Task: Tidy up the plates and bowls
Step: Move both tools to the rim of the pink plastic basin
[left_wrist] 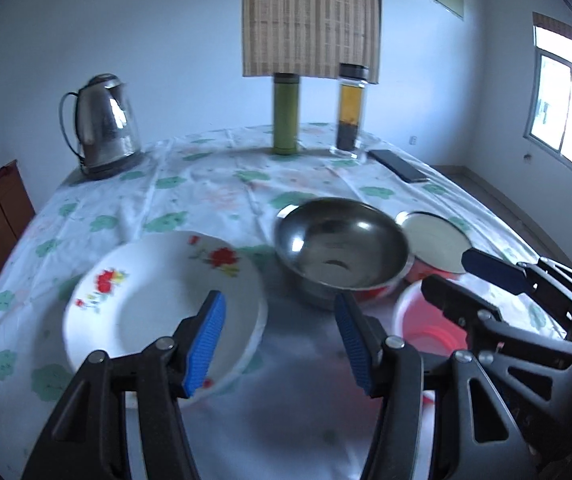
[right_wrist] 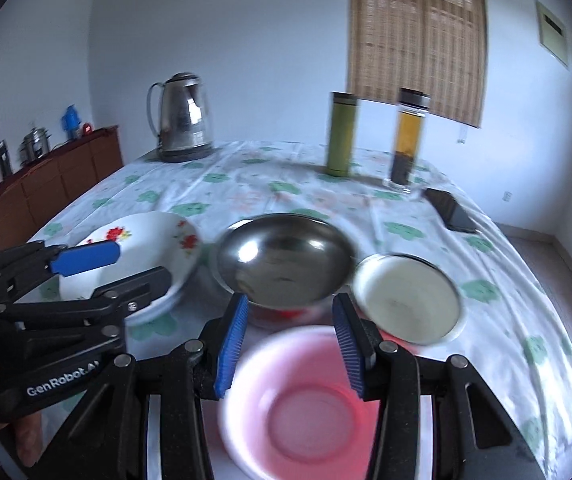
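Note:
A white plate with red flowers [left_wrist: 158, 296] [right_wrist: 146, 248] lies at the left of the table. A steel bowl [left_wrist: 342, 248] [right_wrist: 282, 260] sits in the middle on something red. A white enamel bowl [left_wrist: 434, 240] [right_wrist: 406, 300] stands to its right. A pink plastic bowl [left_wrist: 426, 320] [right_wrist: 302, 404] is nearest. My left gripper [left_wrist: 280, 340] is open, over the plate's right edge and the cloth; it shows in the right wrist view [right_wrist: 126, 270]. My right gripper [right_wrist: 288, 344] is open above the pink bowl; it shows in the left wrist view [left_wrist: 446, 272].
A kettle [left_wrist: 104, 124] stands at the back left of the flowered tablecloth [left_wrist: 206, 184]. A green flask [left_wrist: 286, 114], a jar of amber liquid [left_wrist: 352, 108] and a black phone [left_wrist: 400, 166] are at the back. A wooden cabinet [right_wrist: 46, 184] is left of the table.

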`<state>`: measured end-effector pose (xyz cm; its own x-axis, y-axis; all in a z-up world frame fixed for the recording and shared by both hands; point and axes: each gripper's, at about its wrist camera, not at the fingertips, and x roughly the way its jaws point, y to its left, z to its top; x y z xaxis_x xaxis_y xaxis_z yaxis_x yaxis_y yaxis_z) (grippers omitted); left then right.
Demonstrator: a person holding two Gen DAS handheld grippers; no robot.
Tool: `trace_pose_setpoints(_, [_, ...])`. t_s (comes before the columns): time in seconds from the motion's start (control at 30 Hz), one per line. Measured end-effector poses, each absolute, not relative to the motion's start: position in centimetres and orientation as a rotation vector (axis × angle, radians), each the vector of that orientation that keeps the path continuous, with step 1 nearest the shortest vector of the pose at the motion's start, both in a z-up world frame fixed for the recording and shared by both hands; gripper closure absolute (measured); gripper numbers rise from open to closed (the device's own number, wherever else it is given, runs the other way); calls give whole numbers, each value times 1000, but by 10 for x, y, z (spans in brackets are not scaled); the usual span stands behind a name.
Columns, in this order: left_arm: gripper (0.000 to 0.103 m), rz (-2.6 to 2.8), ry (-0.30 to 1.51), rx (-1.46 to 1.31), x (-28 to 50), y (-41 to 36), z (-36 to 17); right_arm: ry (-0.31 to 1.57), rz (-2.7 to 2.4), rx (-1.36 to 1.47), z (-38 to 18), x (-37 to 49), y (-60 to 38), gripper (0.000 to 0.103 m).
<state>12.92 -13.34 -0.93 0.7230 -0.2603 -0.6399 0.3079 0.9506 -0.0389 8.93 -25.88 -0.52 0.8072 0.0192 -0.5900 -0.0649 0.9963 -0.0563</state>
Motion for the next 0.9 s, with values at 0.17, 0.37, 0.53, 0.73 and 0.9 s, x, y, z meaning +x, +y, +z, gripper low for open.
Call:
trace_pose_setpoints(0.17, [46,-355,721,90,122,-159,-19,645,0,-53,-12,80,-286,56])
trace_pose_setpoints(0.37, [46,-388,751,103,120,-180,-31,664,-35,-27,-21,73,-308,56])
trace_pose_setpoints(0.53, [46,-409,774,90,121,-185,-36,686,-51,-14,-28,73,-320,56])
trace_pose_setpoints(0.73, [46,-435,792,99,119,-191,-41,713,-47,-5,-36,73,-325,56])
trace_pose_setpoints(0.9, [50,-448,802,102,118,-194,-45,724,-30,1,-40,72,-326,56])
